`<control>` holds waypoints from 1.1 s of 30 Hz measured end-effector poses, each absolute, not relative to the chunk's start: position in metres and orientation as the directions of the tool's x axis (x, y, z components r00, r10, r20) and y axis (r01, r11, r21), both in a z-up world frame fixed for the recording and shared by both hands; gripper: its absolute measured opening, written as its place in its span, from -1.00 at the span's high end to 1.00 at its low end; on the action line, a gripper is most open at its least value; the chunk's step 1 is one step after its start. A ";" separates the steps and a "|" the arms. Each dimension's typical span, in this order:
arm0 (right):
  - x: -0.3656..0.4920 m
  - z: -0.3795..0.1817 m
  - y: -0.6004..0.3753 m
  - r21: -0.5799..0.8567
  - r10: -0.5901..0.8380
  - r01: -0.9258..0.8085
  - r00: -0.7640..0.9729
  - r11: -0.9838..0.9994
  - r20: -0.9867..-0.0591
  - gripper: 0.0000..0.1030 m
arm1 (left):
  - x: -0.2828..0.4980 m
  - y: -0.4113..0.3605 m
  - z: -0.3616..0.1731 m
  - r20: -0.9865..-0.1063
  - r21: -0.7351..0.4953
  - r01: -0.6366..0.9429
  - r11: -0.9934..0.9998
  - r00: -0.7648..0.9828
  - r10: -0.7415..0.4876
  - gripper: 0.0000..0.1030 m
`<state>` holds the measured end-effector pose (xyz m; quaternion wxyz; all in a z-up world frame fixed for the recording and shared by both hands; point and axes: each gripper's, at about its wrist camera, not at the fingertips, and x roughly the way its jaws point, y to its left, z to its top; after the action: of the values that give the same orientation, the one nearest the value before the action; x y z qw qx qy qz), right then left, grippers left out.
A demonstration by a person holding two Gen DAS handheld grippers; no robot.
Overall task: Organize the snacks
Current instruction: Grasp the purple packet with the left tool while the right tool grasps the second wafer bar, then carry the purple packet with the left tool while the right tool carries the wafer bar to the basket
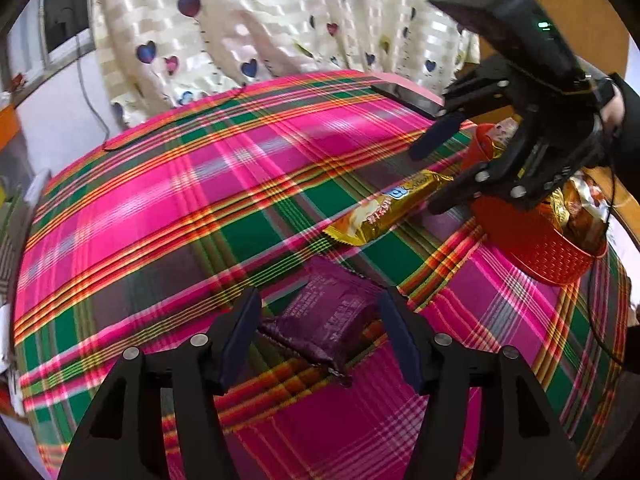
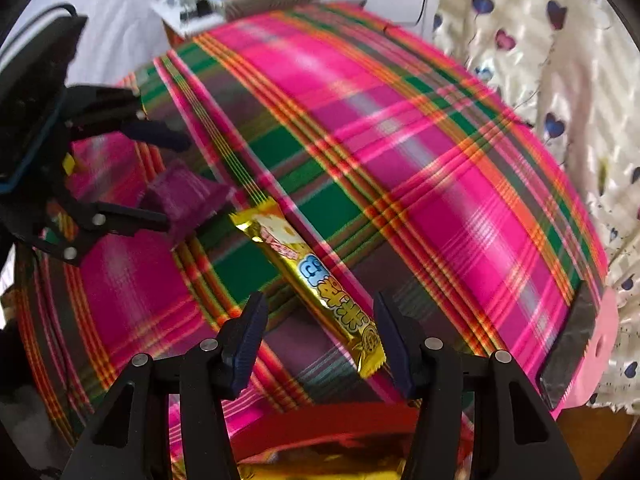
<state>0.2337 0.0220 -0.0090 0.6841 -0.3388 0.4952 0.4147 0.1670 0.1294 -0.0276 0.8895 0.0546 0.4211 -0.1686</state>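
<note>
My left tool [image 1: 320,336] stands spread, fingers astride the purple packet [image 1: 324,320] on the plaid bench [image 1: 160,200], pads not pressing. My right tool [image 2: 320,332] is spread too, the gold bar's [image 2: 316,280] near end between its fingers, untouched. Red basket [image 1: 536,248] of snacks sits under the right tool.

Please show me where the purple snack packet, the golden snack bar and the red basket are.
purple snack packet [image 1: 324,316]: left wrist view, middle of wrapper.
golden snack bar [image 2: 316,276]: right wrist view, blue lettering at its middle.
red basket [image 1: 536,248]: left wrist view, outer wall.
</note>
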 end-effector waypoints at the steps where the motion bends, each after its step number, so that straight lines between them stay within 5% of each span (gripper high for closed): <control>1: 0.237 -0.013 0.024 -0.049 0.223 -0.905 0.156 0.423 -0.962 -0.05 | 0.168 0.128 -0.028 -0.769 -0.047 0.353 0.934 0.584 -0.259 -0.22; 6: 0.244 -0.029 0.032 -0.041 0.175 -0.911 0.123 0.411 -0.977 0.04 | 0.175 0.120 -0.037 -0.798 -0.060 0.366 0.929 0.541 -0.265 -0.22; 11: 0.242 -0.029 0.036 -0.043 0.181 -0.914 0.125 0.403 -0.975 0.60 | 0.173 0.113 -0.041 -0.808 -0.028 0.307 0.951 0.554 -0.202 -0.21; 15: 0.242 -0.020 0.033 -0.059 0.208 -0.906 0.160 0.420 -0.965 0.61 | 0.171 0.113 -0.039 -0.808 -0.015 0.226 0.974 0.571 -0.145 0.18; 33: 0.190 0.079 -0.015 -0.043 0.430 -0.824 0.339 0.564 -0.837 0.61 | 0.125 0.106 0.013 -0.732 -0.129 -0.075 0.989 0.680 -0.044 0.24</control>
<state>0.1896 -0.0152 0.0795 0.7825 -0.2390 0.4122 0.4010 0.1253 0.1056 0.0134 0.9135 -0.0745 0.3998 0.0086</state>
